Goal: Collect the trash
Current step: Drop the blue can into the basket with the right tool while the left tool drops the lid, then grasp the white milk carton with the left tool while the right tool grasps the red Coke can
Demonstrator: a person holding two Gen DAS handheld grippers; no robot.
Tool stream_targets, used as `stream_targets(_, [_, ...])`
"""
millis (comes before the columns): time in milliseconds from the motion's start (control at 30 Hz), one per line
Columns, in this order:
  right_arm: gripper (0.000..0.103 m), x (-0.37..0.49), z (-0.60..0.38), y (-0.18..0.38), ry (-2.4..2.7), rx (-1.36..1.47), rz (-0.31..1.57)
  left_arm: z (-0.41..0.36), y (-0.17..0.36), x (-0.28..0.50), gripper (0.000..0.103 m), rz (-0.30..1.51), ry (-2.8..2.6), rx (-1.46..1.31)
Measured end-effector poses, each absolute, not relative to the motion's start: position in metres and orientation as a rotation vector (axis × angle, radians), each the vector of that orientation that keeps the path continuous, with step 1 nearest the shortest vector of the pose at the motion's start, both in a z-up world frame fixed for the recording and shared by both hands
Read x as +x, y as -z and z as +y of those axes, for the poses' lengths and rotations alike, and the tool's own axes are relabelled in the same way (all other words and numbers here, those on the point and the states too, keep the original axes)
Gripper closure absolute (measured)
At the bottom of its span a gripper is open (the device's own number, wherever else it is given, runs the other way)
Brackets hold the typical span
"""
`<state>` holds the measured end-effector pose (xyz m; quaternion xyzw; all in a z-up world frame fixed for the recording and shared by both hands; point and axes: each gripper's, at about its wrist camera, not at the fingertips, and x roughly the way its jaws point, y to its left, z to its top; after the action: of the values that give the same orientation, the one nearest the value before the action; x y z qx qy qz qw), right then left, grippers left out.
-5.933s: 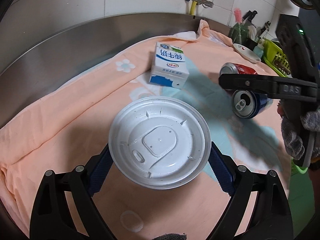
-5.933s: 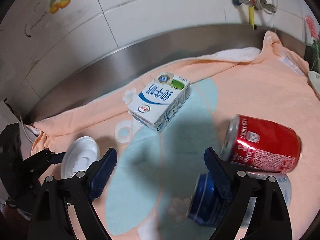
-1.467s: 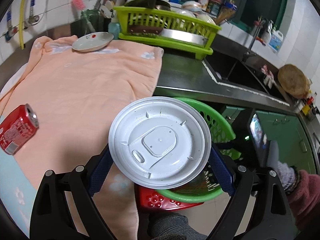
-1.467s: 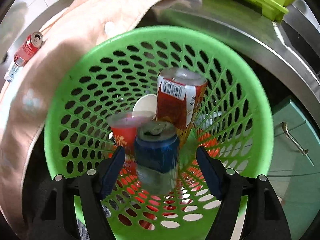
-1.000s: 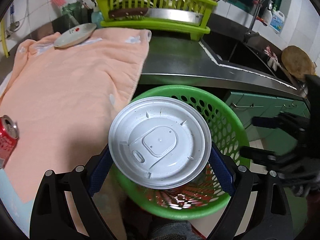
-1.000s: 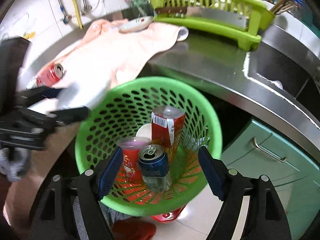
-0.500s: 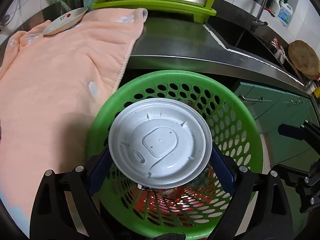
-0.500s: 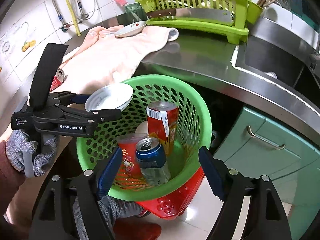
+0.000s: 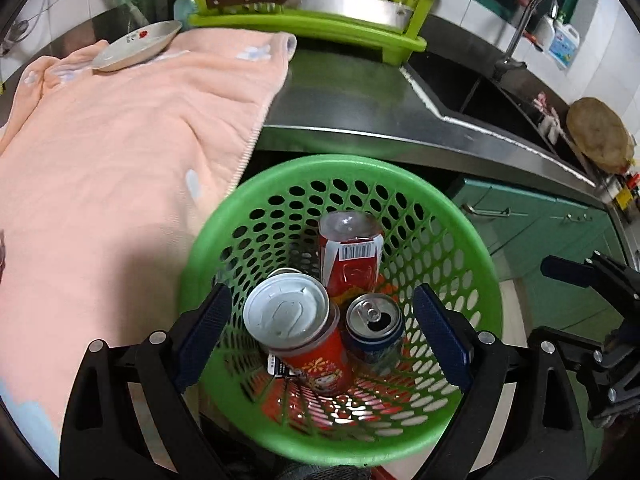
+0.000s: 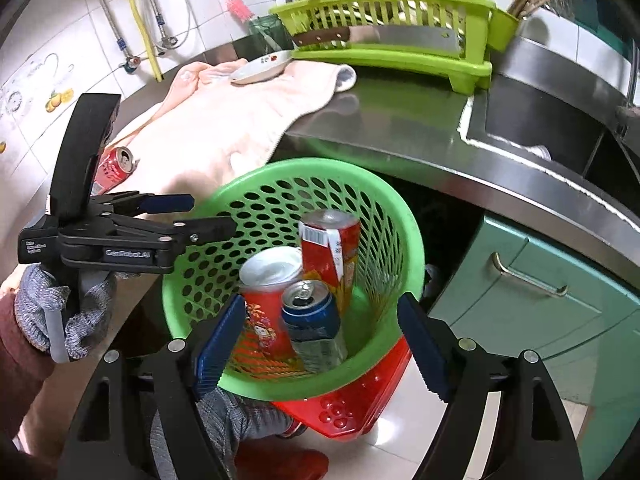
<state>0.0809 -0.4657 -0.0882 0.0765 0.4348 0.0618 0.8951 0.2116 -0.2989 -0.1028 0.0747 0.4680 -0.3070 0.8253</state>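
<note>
Spread wide and empty above the basket [image 9: 448, 216]: left claw [image 9: 322, 336], cup [image 9: 298, 334] and cans [image 9: 374, 330] directly below. Right claw [image 10: 320, 344] likewise wide. Basket bottom hidden.

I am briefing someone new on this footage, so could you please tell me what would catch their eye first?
The bright green perforated basket dominates both views, sitting below the steel counter edge and holding a red lidded cup, a blue can and a taller red can. Both the left gripper and the right gripper hang open over it. One red can lies on the peach towel.
</note>
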Motion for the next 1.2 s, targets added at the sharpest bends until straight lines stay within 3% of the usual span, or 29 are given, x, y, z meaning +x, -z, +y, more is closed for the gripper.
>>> stream_targets(267, [0.028, 0.090, -0.432, 0.071, -0.196, 0.140, 0.872, -0.242, 0.067, 0.193, 0.013, 0.921, 0.589, 0.114])
stream_targets(700, [0.027, 0.142, -0.324, 0.053, -0.411, 0.017, 0.871, -0.083, 0.035, 0.174, 0.013, 0.844, 0.311, 0.046])
stream_targets(1200, [0.018, 0.226, -0.197, 0.043, -0.707, -0.279, 0.815, 0.072, 0.018, 0.193, 0.013, 0.808, 0.025, -0.019])
